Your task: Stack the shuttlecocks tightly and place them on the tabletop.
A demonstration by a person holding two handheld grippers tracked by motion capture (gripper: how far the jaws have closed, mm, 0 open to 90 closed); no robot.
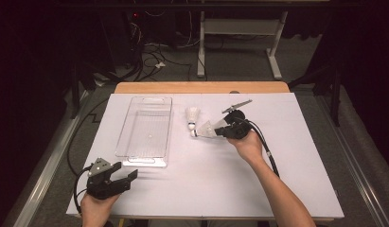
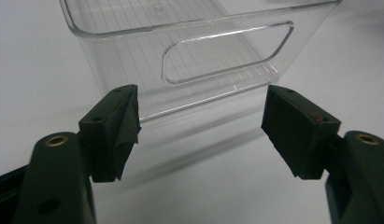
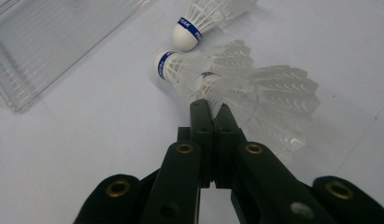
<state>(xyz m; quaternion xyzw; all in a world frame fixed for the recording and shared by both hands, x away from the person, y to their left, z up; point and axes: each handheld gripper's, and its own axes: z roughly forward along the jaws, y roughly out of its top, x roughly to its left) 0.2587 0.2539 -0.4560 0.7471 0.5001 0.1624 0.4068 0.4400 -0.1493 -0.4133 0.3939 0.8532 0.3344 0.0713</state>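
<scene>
- The right tongs point(image 3: 212, 105) are clamped tight on the feather skirt of a shuttlecock point(image 3: 213, 70), jaws pressed flat together with the thin white vanes pinched between them.
- That held shuttlecock point(image 1: 205, 129) lies on its side near the middle of the bench point(image 1: 206, 189), a little toward the far edge, with its rounded white cork nose pointing toward the left edge.
- Look at the build: a glossy white cork cap, a blue band with small lettering round its base, then a flaring cone of stiff, translucent white feathers with ribbed vanes.
- A second shuttlecock point(image 3: 203, 18) lies just beyond it toward the far edge, same white cork and blue band, the two noses close together.
- The clear plastic bin point(image 1: 145, 130) sits left of the shuttlecocks: long, rectangular, with a ribbed floor, rounded corners and a slot handle cut into each end wall.
- The left tongs point(image 2: 201, 126) hang wide open and hold nothing, near the bench's near left corner, with black matte jaws facing the bin's near end wall point(image 2: 217, 56).
- The bench top is smooth, matte white sheet, with a strip of pale wood along its far edge.
</scene>
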